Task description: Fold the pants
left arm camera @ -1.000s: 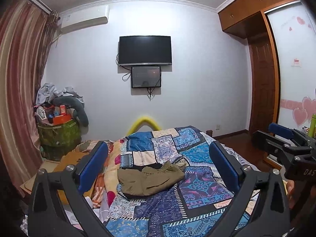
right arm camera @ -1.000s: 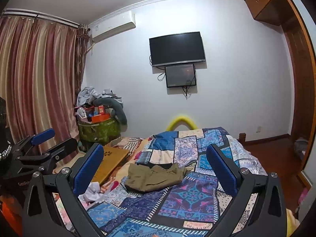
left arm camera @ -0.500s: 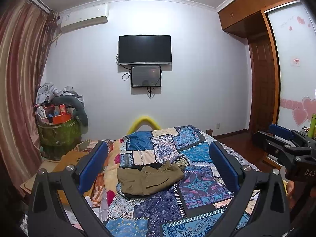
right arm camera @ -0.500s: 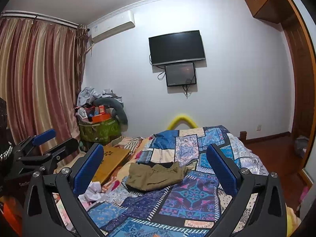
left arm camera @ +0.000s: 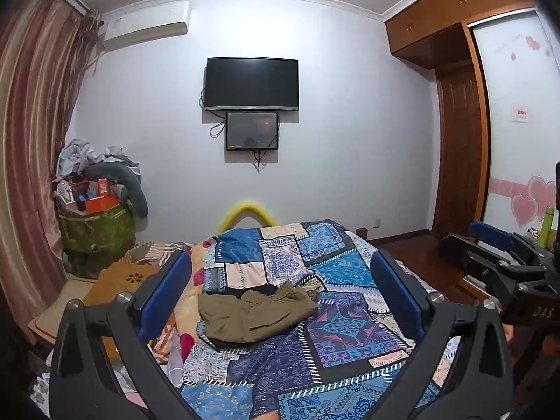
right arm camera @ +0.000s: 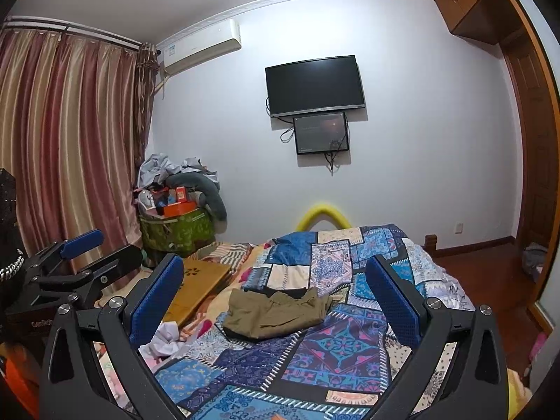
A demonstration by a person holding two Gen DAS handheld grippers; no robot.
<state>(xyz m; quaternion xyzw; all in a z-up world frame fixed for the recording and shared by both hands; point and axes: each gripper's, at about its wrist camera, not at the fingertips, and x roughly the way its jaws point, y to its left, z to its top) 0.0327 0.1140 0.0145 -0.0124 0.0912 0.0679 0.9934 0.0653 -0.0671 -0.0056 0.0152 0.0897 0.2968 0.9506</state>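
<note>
while both my grippers hang over the near end of the bed, the olive pants (left arm camera: 253, 311) sit crumpled in the middle of the patchwork quilt (left arm camera: 336, 329), well ahead of me and touching neither tool. my left gripper (left arm camera: 280, 290) has its blue pads spread wide with nothing between them, and my right gripper (right arm camera: 274, 290) is spread just as wide, also empty.

nothing lies between the fingers and the pants, just bare quilt. to the left of the bed there's a wooden lap tray (right arm camera: 197, 285), some crumpled white stuff (right arm camera: 164, 337), and further back a green bin (right arm camera: 176, 232) piled with boxes and clothes by the striped curtain (right arm camera: 66, 147). a dark tv (left arm camera: 251, 83) hangs on the far wall with a smaller screen (left arm camera: 252, 131) under it, an air conditioner (left arm camera: 147, 26) up left, and a wooden wardrobe (left arm camera: 458, 112) at right.

the pants' long axis runs roughly left to right across the bed. which end is the waistband, can't tell, it's too bunched.

readable writing: "das" on my right gripper's body in the left view. the aircon sticker is too small to read.
</note>
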